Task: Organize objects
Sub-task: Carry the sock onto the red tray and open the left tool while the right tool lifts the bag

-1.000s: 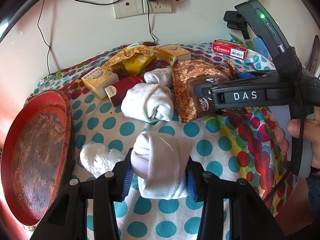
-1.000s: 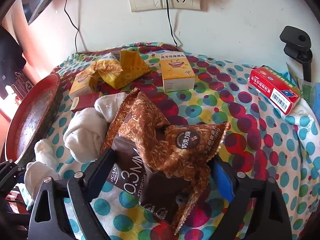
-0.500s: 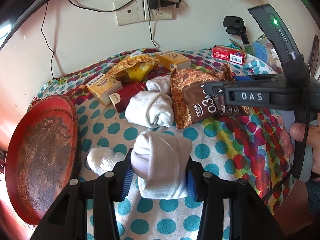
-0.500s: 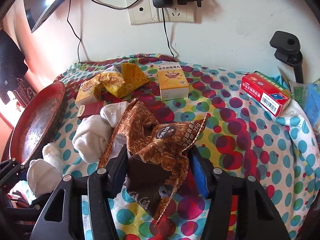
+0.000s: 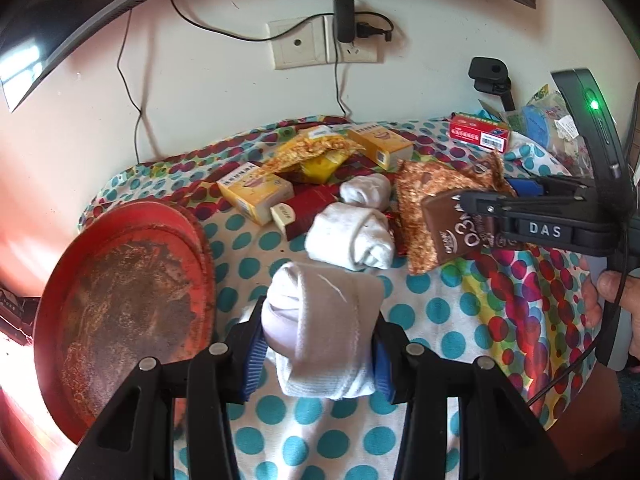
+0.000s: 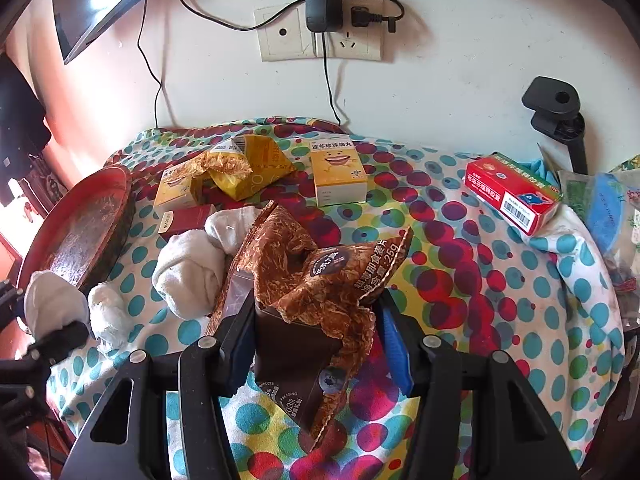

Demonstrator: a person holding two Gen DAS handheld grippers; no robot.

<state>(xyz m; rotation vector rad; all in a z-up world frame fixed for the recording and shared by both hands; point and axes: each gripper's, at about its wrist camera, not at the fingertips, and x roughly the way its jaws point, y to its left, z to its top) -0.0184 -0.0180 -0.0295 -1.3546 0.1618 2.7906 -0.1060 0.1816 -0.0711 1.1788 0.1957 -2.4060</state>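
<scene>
Clamping a rolled white sock (image 5: 324,330) between its blue pads, the left gripper (image 5: 318,344) holds it above the dotted cloth (image 5: 448,320), the red tray (image 5: 120,304) at nine o'clock. In the right view, the right gripper (image 6: 316,340) has just been closing and now pinches the brown snack packet (image 6: 320,292), a yellow box (image 6: 339,174) at twelve o'clock.

Left wrist view: close above the near left part of the spotted tablecloth (image 5: 452,312), angled down towards the wall socket (image 5: 324,42) at the far edge. Right wrist view: alike, further right. Both share the red tray (image 6: 86,220), rolled socks (image 5: 352,236), yellow boxes (image 6: 338,172) and socket
</scene>
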